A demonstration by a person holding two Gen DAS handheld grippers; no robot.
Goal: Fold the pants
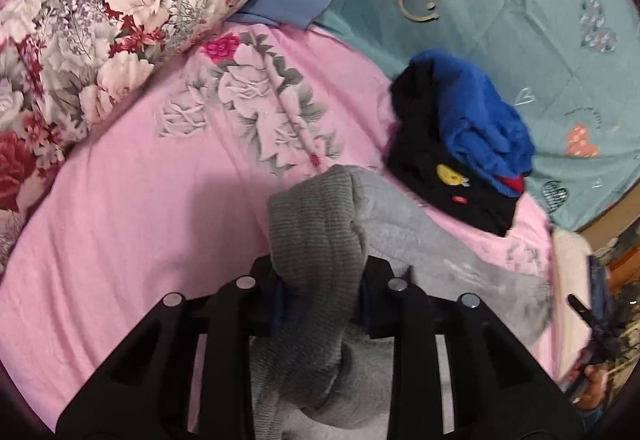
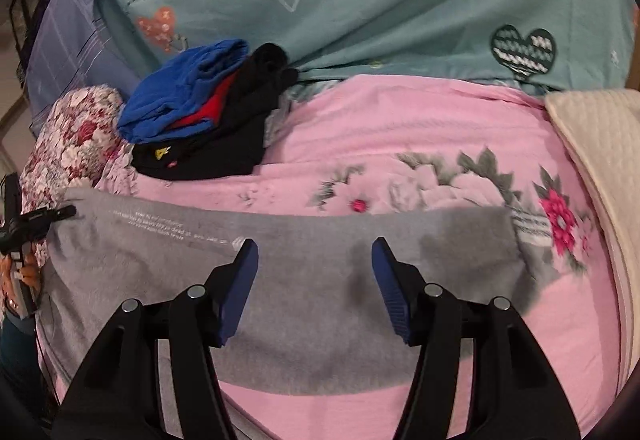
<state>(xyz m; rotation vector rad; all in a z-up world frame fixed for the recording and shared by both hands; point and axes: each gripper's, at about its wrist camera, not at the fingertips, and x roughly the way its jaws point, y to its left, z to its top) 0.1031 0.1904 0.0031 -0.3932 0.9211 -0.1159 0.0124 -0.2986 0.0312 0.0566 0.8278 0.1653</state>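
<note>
Grey pants (image 2: pixel 288 280) lie spread across a pink floral bedsheet (image 2: pixel 400 128), with small white print near their far edge. In the left wrist view my left gripper (image 1: pixel 320 280) is shut on the ribbed grey cuff (image 1: pixel 316 228) of the pants, lifted off the sheet, while the rest of the grey pants (image 1: pixel 432 240) trails right and down. My right gripper (image 2: pixel 316 260) hovers open just above the flat middle of the pants, blue pads (image 2: pixel 240 288) well apart, nothing between them.
A pile of black, blue and red clothes (image 1: pixel 460 144) (image 2: pixel 200 112) sits at the sheet's far edge. A teal heart-print quilt (image 2: pixel 360 0) lies behind it. A floral pillow (image 1: pixel 100 20) is far left, a cream blanket (image 2: pixel 600 160) at right.
</note>
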